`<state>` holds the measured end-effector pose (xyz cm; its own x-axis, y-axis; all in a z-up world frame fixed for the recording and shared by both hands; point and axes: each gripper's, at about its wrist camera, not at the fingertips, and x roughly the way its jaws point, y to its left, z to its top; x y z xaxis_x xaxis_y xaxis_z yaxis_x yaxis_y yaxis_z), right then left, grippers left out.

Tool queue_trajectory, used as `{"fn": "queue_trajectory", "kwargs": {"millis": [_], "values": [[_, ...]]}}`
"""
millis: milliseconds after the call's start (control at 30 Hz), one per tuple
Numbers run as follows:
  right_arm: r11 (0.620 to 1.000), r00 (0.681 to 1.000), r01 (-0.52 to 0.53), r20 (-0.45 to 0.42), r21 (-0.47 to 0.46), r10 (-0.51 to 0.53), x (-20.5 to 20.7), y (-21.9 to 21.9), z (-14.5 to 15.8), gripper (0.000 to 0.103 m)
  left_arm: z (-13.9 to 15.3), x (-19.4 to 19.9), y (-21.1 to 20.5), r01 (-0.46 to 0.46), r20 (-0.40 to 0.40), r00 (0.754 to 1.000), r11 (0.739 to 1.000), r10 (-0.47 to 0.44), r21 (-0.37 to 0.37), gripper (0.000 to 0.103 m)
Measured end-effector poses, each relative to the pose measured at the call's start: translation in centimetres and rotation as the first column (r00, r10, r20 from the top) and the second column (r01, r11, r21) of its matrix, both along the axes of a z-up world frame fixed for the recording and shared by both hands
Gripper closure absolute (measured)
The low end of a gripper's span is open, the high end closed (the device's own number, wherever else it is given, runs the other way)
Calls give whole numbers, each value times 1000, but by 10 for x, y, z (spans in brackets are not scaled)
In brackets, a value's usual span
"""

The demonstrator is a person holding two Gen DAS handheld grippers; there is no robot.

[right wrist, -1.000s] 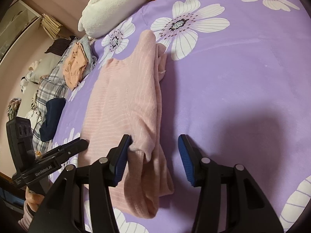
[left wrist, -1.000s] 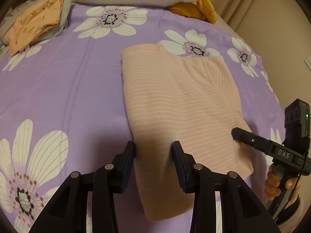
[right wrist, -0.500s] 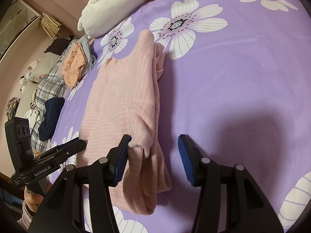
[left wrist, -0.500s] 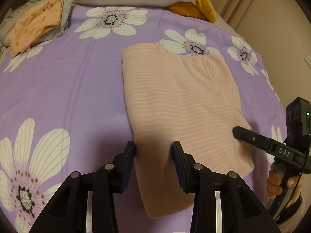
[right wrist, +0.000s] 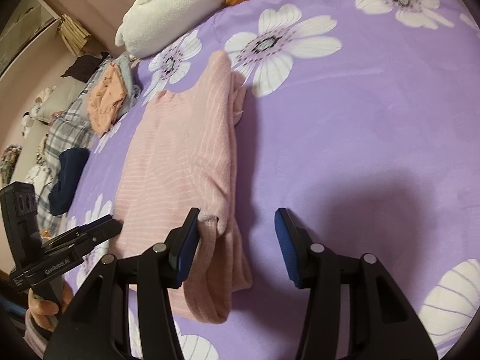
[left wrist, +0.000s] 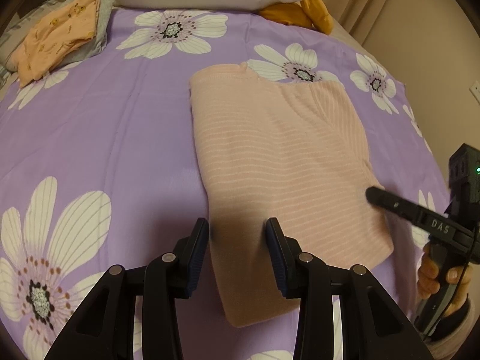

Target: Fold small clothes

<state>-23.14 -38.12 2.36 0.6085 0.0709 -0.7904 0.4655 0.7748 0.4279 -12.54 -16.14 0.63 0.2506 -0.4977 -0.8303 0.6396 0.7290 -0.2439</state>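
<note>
Pink striped top (left wrist: 279, 162) lies folded lengthwise on the purple bed (left wrist: 105, 138). Both the left gripper (left wrist: 237, 249) and right gripper (right wrist: 237, 240) hover with fingers open, gripping nothing. Pinching only the upper layer could undo the fold. Sleeves are tucked out of sight.

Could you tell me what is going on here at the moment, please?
A person is folding small clothes on a bed with a purple flowered cover, a handheld gripper in each hand. A pink striped top lies folded lengthwise in the middle. The left gripper and right gripper are both open at its near end, gripping nothing. An orange garment lies folded on a pile at the far corner.
</note>
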Motion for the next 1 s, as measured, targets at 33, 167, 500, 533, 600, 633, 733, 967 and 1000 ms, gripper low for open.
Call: {"fn": "queue_trajectory", "kwargs": {"millis": [33, 167, 500, 533, 600, 633, 733, 967, 1000], "values": [[1000, 1000, 6, 4, -25, -6, -1, 0, 4, 51, 0, 0, 0, -1, 1, 1000, 1000, 1, 1, 64], [989, 998, 34, 52, -141, -27, 4, -2, 29, 52, 0, -2, 0, -2, 0, 1000, 1000, 2, 1, 64], [995, 991, -47, 119, -90, 57, 64, -9, 36, 72, 0, -3, 1, -2, 4, 1000, 1000, 2, 7, 64], [996, 994, -36, 99, -78, 44, 68, -10, 32, 73, 0, -3, 1, -1, 5, 1000, 1000, 1, 8, 64], [997, 999, -8, 32, -75, 10, 75, -16, 18, 78, 0, -4, 0, 0, 6, 1000, 1000, 0, 9, 64], [997, 1000, 0, 12, -74, 1, 74, -17, 14, 78, 0, -4, 0, 2, 8, 1000, 1000, -2, 11, 64], [997, 1000, 15, -16, -70, -16, 67, -20, 9, 73, 0, -5, 2, 1, 12, 1000, 1000, -1, 13, 64], [994, 999, -24, 42, -108, 28, 41, -4, 28, 73, 0, -8, 2, 2, 19, 1000, 1000, -2, 18, 64], [994, 998, -36, 52, -107, 42, 38, -1, 29, 73, 1, -10, 3, 1, 21, 1000, 1000, -1, 19, 64]]}}
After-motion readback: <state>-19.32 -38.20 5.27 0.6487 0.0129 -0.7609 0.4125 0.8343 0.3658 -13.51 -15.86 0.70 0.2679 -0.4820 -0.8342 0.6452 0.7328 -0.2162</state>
